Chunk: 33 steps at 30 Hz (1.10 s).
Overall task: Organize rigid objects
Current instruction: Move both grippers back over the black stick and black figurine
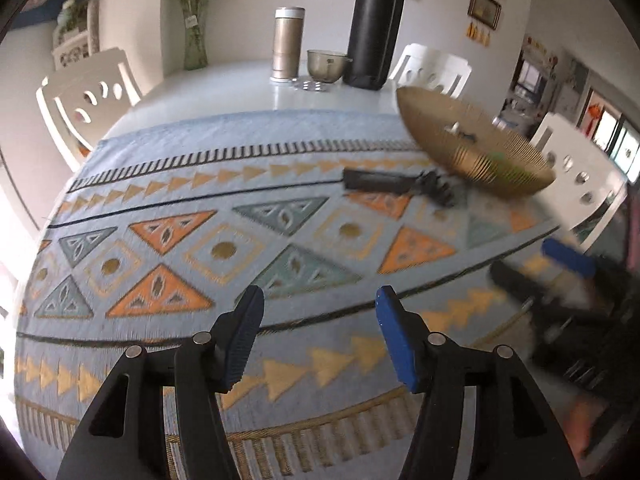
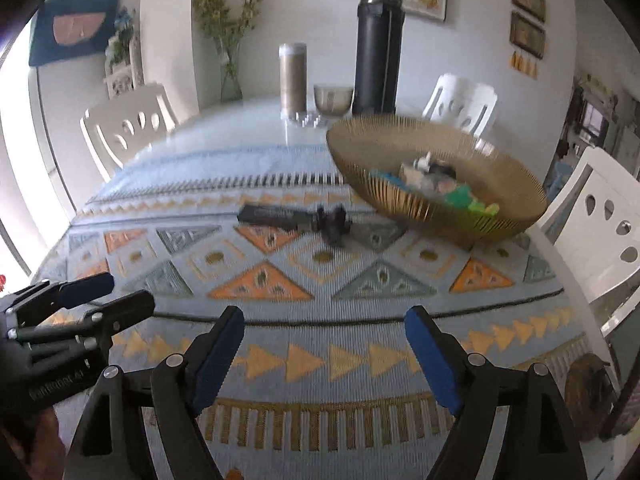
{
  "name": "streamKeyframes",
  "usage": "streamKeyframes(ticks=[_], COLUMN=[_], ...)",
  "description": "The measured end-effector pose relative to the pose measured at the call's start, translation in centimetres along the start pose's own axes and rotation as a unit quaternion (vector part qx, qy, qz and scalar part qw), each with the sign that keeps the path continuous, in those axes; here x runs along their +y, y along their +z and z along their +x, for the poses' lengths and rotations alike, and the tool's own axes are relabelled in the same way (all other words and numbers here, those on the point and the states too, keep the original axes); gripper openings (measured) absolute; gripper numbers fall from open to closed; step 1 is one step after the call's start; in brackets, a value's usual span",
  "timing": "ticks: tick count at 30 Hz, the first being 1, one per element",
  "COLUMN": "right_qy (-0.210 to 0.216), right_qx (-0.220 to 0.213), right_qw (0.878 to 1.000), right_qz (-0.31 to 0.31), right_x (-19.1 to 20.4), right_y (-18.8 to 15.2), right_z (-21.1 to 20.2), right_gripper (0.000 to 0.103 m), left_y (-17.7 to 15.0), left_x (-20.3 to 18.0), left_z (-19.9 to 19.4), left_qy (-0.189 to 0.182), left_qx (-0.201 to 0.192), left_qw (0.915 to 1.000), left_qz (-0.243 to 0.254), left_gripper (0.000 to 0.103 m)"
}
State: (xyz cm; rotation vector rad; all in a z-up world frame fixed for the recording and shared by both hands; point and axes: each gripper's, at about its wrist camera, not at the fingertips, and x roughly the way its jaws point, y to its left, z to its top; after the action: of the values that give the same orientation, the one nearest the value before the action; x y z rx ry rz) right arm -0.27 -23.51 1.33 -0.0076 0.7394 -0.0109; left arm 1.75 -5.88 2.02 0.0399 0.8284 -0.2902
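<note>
Gold wire basket: holds small items.
Black tool: just left of basket.
Left gripper: jaws apart, empty.
Right gripper: jaws apart, empty.

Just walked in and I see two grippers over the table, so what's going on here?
A person holds a gripper in each hand above a patterned tablecloth. Both the left gripper and the right gripper are open and hold nothing. A gold wire basket on the right already has several small items in it. One dark, long object lies on the cloth beside the basket, not yet picked up.
</note>
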Motion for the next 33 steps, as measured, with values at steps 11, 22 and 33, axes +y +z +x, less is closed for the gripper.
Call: streamKeyframes(ticks=[11, 22, 33], right_qy=[0.015, 0.013, 0.012], right_qx=[0.042, 0.05, 0.053], right_qw=[0.999, 0.999, 0.999], right_qz=[0.01, 0.005, 0.004], right_x=[-0.4, -0.4, -0.2], right_y=[-0.2, -0.1, -0.2], right_z=[2.1, 2.5, 2.6], right_gripper=[0.082, 0.082, 0.082], left_y=[-0.7, -0.7, -0.7], left_x=[-1.9, -1.8, -2.2], left_z=[-0.4, -0.8, -0.8], left_qy=[0.024, 0.021, 0.022], left_qx=[-0.008, -0.015, -0.016], left_qw=[0.9977, 0.9978, 0.9973], left_qz=[0.062, 0.061, 0.068], left_gripper=[0.057, 0.064, 0.064])
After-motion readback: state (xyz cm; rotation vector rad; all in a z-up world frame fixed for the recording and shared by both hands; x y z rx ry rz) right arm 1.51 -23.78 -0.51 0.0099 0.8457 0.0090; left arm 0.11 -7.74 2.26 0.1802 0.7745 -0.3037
